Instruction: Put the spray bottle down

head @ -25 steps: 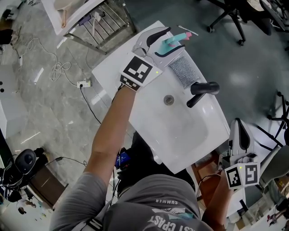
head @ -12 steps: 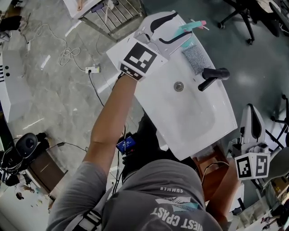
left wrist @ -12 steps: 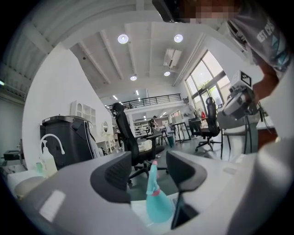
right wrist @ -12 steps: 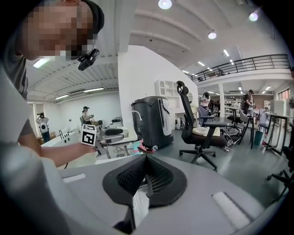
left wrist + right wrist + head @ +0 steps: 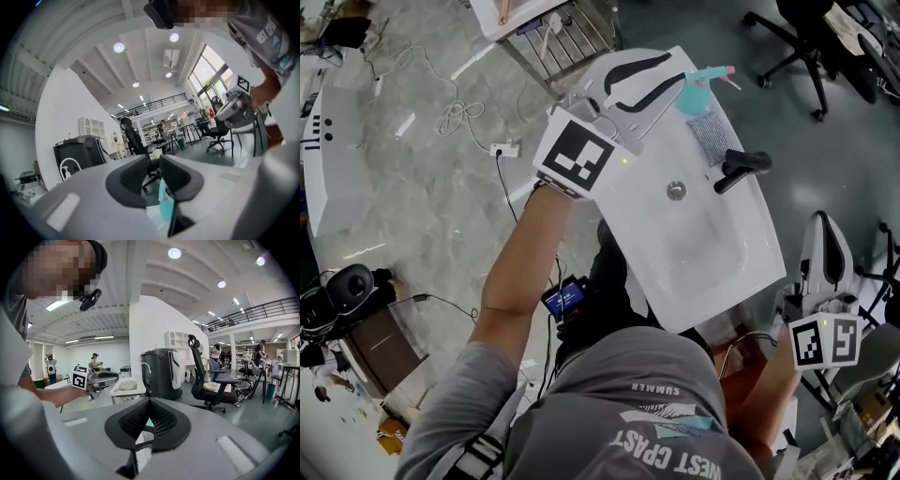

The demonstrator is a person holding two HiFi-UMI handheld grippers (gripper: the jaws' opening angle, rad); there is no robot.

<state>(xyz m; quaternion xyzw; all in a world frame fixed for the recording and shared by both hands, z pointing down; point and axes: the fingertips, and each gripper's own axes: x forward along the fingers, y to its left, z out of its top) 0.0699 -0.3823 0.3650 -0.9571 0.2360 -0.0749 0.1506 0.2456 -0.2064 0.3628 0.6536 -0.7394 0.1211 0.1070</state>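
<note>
- Fingers (image 5: 180, 178) of the left gripper (image 5: 677, 67) stand a narrow gap apart, having just been closing, and nothing sits between them. The gripper is held level above the top end of the white sink (image 5: 712, 281) as the head view shows it.
- Just beyond those fingertips, the teal spray bottle (image 5: 701, 89) sits on the sink's back ledge. It is free of the gripper, and its nozzle points off to the right.
- Beside the bottle on the same ledge lies a grey scrubbing pad (image 5: 712, 139), between the bottle and the black faucet (image 5: 741, 167).
- Below the faucet, the round drain (image 5: 676, 190) shows in the bare basin.
- Off the sink's right side, well apart from the bottle, the right gripper (image 5: 149, 403) has its fingers (image 5: 164, 423) pressed together at the tips, with nothing in them.
</note>
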